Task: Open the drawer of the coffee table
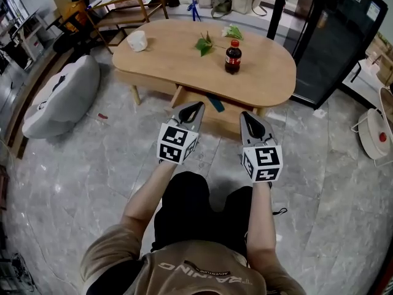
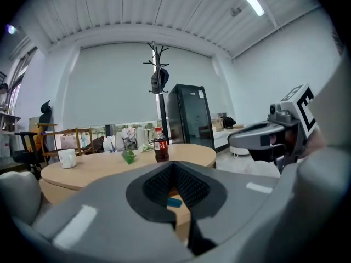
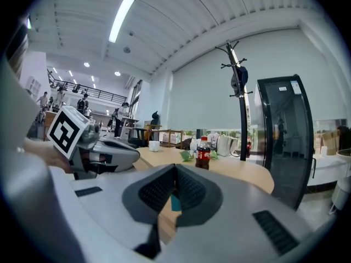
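Pads of the left tongs (image 2: pixel 174 166) press fully together with nothing between them, and the right tongs (image 3: pixel 175 170) look the same, shut and empty. Both hang side by side at the middle of the head view, just in front of the drawer (image 1: pixel 220 125). It seems to stand out from under the near edge of the table (image 1: pixel 184 63), with a blue thing (image 1: pixel 215 103) lying in it.

If it needs pulling further, shut tongs cannot take its front. A hard tug could also shake the table and tip the cola bottle (image 1: pixel 233 57) standing at centre top.

Only the head view shows the drawer whole. The gripper views look level across the tabletop and catch a coat stand (image 2: pixel 158 81) and a black cabinet (image 2: pixel 189 114). There the drawer is a mere sliver of wood and blue below the pads.
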A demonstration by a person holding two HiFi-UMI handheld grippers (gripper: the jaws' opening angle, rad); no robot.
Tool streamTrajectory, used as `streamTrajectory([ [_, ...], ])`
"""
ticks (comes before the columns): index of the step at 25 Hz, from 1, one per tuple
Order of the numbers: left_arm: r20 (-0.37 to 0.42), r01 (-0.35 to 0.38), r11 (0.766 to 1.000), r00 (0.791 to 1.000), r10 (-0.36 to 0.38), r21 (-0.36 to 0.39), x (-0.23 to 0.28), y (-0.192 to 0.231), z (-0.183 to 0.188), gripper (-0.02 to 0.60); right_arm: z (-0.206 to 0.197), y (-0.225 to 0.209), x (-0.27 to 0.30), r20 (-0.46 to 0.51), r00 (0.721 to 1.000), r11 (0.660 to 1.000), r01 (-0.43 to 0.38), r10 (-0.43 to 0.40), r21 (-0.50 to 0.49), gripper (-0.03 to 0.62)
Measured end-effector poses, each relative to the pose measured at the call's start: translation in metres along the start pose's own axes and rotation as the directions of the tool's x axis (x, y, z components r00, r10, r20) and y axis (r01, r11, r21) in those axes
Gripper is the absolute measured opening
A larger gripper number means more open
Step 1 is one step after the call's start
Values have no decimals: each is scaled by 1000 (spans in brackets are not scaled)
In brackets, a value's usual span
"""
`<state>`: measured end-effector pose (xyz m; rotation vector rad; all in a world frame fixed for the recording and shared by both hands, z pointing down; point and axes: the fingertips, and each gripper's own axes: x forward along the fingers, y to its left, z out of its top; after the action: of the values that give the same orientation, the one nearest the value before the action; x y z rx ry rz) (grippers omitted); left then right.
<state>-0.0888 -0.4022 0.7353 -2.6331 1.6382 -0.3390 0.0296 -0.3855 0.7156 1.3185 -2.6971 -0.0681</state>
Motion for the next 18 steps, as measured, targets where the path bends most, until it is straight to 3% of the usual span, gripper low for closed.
streamTrajectory([
  [4,-3,-18,1000,1000,18,-5,2,7,-14,6,-12,-2,7,3,1000,1000,14,-14,9,5],
  [9,-16,-10,999,1000,9,-48,7,15,-36,6,-22,-4,15,91,993,997,73,-72,-5,5],
  [14,-60,23,996,998,-28,-84,4,22,-52,6,-26,0,23,66,992,993,105,-108,50,5],
  [18,-80,30,992,996,-40,-120,1,34,-31,6,-6,-6,27,19,993,991,117,-118,72,5],
])
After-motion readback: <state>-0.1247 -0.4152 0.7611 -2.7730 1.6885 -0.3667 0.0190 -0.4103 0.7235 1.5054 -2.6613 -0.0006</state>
